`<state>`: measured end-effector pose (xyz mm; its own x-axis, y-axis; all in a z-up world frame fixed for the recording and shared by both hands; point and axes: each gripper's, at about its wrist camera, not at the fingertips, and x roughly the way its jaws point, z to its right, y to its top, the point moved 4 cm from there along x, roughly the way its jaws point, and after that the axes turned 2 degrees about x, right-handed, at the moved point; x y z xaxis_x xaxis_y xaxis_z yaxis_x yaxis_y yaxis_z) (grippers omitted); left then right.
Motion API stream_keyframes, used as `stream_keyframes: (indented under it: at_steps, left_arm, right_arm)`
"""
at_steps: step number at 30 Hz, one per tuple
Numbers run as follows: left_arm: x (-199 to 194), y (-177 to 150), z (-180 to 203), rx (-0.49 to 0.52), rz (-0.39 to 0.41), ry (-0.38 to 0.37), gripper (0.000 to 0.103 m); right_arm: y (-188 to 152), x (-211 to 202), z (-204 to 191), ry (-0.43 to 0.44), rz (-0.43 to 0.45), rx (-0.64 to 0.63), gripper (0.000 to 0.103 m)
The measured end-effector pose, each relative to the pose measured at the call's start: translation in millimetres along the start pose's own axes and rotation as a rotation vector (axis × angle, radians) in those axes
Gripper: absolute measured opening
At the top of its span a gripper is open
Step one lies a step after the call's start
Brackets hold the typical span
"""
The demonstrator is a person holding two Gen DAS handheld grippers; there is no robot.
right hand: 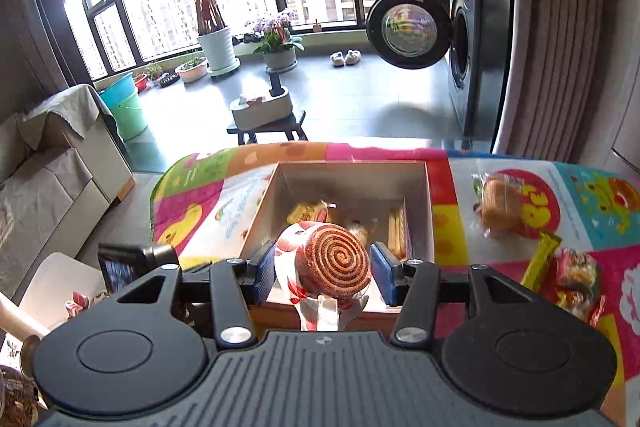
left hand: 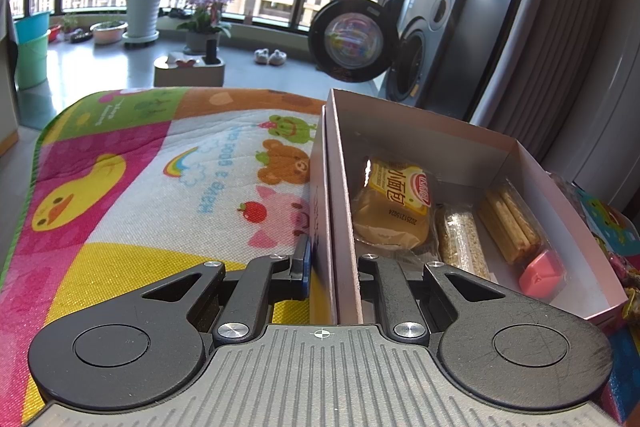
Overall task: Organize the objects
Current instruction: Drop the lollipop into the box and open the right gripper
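Right tool point(right hand: 323, 273) grips the spiral snack point(right hand: 334, 261) above the box's point(right hand: 418, 187) near edge; left tool point(left hand: 332, 267) clamps the box's left wall. Release too early and the snack drops outside onto the tabletop point(right hand: 448, 255).

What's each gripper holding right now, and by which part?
Left gripper clamps the box's side wall near its close end. Right gripper has a wrapped spiral candy between its pads; actual contact isn't clear.
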<state>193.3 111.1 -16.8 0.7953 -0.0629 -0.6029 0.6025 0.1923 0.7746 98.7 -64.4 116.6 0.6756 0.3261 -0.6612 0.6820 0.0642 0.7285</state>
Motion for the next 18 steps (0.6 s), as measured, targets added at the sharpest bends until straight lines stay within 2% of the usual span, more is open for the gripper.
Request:
stream_keyframes:
  at_steps: [4, 6, 10, 18]
  left_arm:
    - [0.8, -1.0, 0.3, -0.002, -0.001, -0.001, 0.015]
    - [1.1, -1.6, 0.8, -0.002, -0.001, -0.002, 0.015]
    - [1.2, -2.1, 0.7, -0.002, -0.001, -0.002, 0.015]
    - [2.0, -3.0, 1.6, 0.002, 0.0, 0.002, 0.015]
  right_arm:
    - [29.8, 34.0, -6.6, -0.059, 0.038, -0.046, 0.05]
    - [34.2, 46.2, -0.6, -0.084, 0.03, -0.028, 0.056]
    - [26.3, 47.8, 19.2, -0.083, 0.017, 0.014, 0.06]
    - [10.9, 33.7, 85.3, -0.18, 0.024, 0.105, 0.069]
